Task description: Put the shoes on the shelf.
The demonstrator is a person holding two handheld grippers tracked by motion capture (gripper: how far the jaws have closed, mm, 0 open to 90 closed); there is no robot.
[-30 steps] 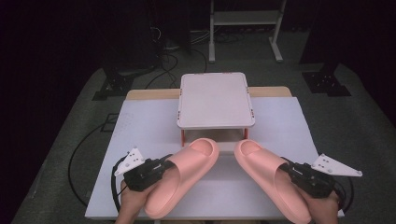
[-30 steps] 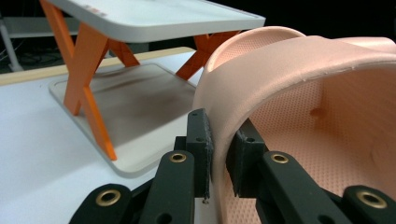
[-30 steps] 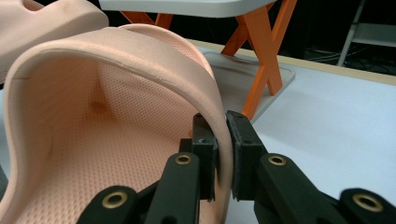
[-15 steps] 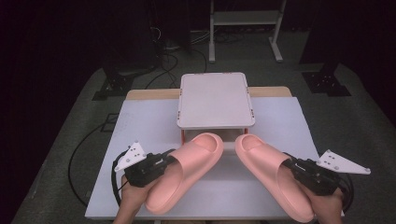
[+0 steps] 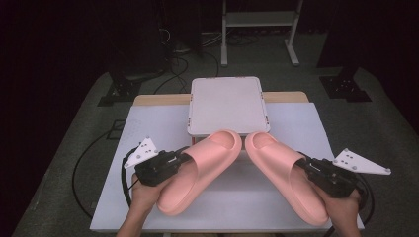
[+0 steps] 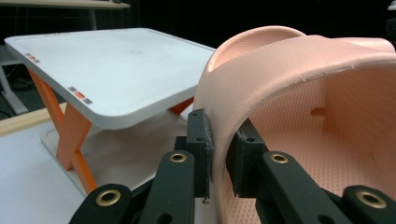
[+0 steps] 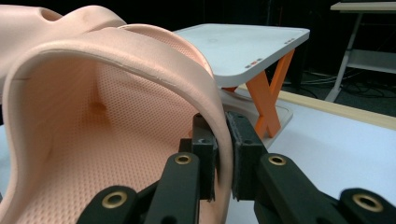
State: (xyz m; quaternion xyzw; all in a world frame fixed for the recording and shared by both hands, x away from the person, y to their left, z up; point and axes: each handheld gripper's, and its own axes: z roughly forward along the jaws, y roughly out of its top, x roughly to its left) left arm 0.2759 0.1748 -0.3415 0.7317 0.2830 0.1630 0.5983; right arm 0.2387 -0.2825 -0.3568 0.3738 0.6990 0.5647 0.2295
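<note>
We hold both pink slides above the white table (image 5: 148, 123), toes near the small rack's (image 5: 227, 101) front edge. Our left gripper (image 5: 184, 159) pinches the left slide's (image 5: 202, 170) strap; our right gripper (image 5: 302, 164) clamps the right slide's (image 5: 281, 173) strap, forearms low.

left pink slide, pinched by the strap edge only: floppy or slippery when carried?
Probably holds shape: the left slipper shows a thick strap that keeps its arch where the left gripper pinches it. Likely light foam, judging by that one-edge hold. Its matte, dimpled surface suggests little slip, though it may swing.
</note>
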